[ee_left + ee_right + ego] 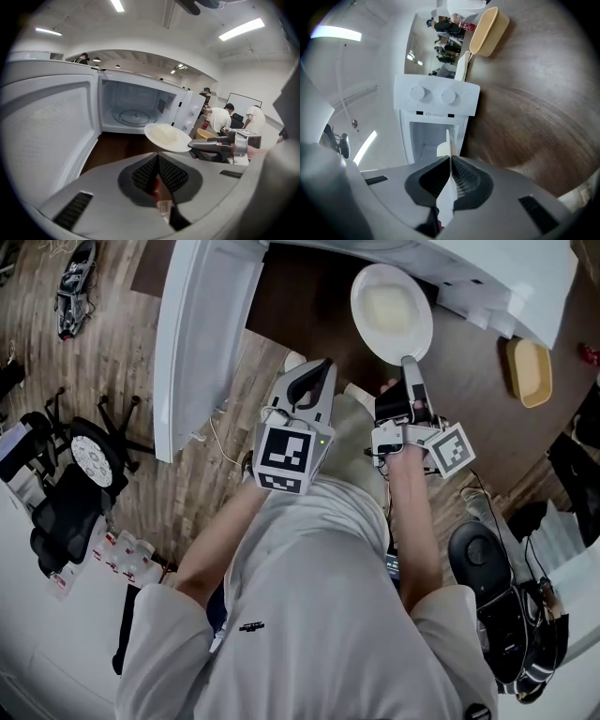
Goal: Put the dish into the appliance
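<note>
Grip: right gripper clamps the rim of the white plate, which hangs over the table just before the open microwave.
Other side: left gripper is clenched on nothing, beside it.
Count: one plate, one microwave, one yellow tub.
Setting: dark wood table, plank floor, office chair.

An open-plan office or lab workroom: long white ceiling strip lights, a white wall-mounted whiteboard, people in white shirts gathered at the far end, black swivel office chairs on pale wood-plank flooring, and a white open-doored microwave oven on a dark brown wooden table.
</note>
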A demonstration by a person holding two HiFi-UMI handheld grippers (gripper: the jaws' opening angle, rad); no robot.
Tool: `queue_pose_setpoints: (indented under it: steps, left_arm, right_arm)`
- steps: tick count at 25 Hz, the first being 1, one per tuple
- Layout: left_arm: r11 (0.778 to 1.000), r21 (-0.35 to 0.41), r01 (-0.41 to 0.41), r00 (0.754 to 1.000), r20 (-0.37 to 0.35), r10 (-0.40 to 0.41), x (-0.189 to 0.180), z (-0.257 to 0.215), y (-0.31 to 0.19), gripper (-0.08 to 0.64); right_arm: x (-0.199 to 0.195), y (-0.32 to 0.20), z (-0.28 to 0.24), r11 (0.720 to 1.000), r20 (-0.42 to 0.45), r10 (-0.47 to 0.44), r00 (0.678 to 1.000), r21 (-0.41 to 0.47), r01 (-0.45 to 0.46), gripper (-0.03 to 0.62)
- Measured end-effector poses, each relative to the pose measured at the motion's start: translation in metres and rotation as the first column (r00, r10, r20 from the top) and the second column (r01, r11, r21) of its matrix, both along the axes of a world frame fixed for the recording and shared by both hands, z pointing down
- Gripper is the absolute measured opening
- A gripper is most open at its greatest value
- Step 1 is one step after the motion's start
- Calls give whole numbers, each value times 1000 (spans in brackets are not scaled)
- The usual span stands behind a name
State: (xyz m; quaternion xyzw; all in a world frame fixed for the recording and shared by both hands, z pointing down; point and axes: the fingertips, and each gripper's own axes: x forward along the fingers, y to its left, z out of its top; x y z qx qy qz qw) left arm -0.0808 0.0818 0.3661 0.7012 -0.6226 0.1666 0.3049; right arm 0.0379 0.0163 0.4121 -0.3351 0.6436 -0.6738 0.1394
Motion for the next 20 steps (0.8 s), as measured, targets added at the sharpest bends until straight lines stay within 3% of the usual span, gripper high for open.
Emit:
queue_pose_setpoints:
  steps: [15, 20]
  left_arm:
    - [1000, 17, -1, 1000, -5, 1, -29, 1, -13, -2]
    - [1000, -2, 13, 999, -51, -13, -33, 3, -14, -2]
  right_arm:
    - [-47, -29, 1, 999, 10, 37, 999, 14, -38, 17]
    - [-60, -43, -2, 998, 24, 64, 998, 26, -65, 18]
